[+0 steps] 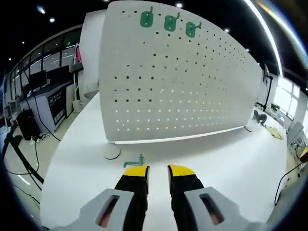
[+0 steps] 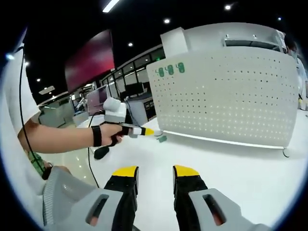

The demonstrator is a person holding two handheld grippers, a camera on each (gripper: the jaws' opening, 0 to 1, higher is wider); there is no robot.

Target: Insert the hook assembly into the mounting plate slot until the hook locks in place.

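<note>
Left gripper (image 1: pixel 158 169) jaws parted, empty | green hook (image 1: pixel 134 161) lying on table (image 1: pixel 231 159) just ahead, near pegboard (image 1: pixel 183 86) foot | right gripper (image 2: pixel 155 172) parted, idle | advise: straddle hook squarely, clench, then lift.

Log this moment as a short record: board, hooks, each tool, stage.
pegboard: white perforated panel standing upright on the white table
mounted hooks: three green hooks in a row near the panel's top edge
loose hook: one green hook lying on the table, just ahead of the left tool
left tool: jaws apart, empty, low over the table
right tool: jaws apart, empty
stage: loose hook not yet picked up
</note>
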